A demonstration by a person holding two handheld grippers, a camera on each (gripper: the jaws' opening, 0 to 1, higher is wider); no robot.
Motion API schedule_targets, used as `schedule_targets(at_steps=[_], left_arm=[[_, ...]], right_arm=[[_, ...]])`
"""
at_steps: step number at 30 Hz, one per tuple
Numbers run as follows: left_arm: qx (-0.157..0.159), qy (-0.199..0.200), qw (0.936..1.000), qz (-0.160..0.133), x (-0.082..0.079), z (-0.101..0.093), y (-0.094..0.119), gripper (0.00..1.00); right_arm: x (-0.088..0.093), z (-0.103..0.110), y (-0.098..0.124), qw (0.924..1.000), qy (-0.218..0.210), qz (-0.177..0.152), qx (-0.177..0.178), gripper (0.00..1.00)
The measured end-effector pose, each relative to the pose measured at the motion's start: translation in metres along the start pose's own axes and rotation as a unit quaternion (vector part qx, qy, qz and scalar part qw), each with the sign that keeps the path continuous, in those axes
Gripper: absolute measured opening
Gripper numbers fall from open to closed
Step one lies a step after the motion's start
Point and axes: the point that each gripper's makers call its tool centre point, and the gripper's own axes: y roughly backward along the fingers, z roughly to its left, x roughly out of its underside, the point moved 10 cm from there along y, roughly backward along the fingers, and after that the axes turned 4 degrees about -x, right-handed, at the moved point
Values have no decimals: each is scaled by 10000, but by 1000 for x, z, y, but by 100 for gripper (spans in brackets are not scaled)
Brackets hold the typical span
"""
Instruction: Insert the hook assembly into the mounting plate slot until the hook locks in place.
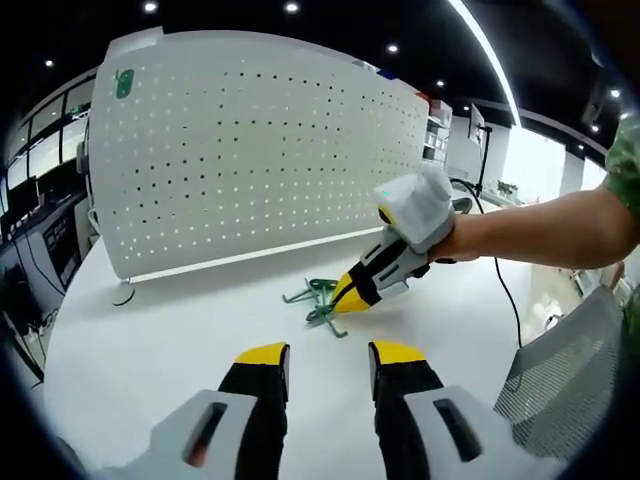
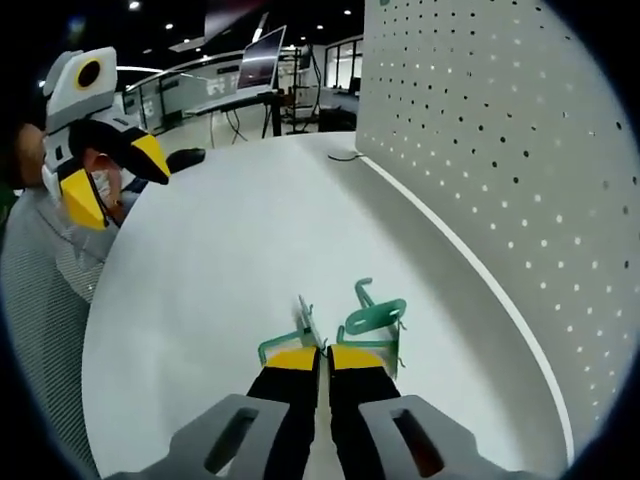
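Green wire hooks lie on the white table in front of the upright white pegboard. In the left gripper view my right gripper reaches in from the right, its yellow tips down on the hooks. In the right gripper view my right gripper is shut on the hook assembly, with a thin metal part sticking out between the jaws. The pegboard rises on the right. My left gripper is open and holds nothing; it hangs above the table, away from the hooks, and appears as the left gripper.
A person's forearm carries the right gripper. A black cable trails over the table behind it. A grey mesh chair stands at the table's edge. A small stand foot sits at the pegboard's left end. Desks with a monitor stand beyond.
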Motion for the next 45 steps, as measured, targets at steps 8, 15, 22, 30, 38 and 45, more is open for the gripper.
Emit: schedule_targets(at_steps=[8,15,22,30,38,45], left_arm=[[40,-17,10000,-2,0,-2,-1,32],[67,-45,10000,-17,-1,-3,0,32],[109,-70,9999,-29,-2,-5,0,31],[130,-80,9999,-49,-2,-6,1,31],[122,-93,9999,-75,-3,-5,1,31],[111,-129,9998,-126,-6,-6,0,30]], right_arm=[[-4,-1,6,9999,-68,-84,23,1],[-8,1,12,9997,-194,-122,51,1],[-11,3,16,9997,-181,-147,97,1],[-17,1,21,9994,-181,-217,211,0],[-22,1,23,9991,-226,-297,213,0],[-29,1,30,9983,-317,-426,242,0]])
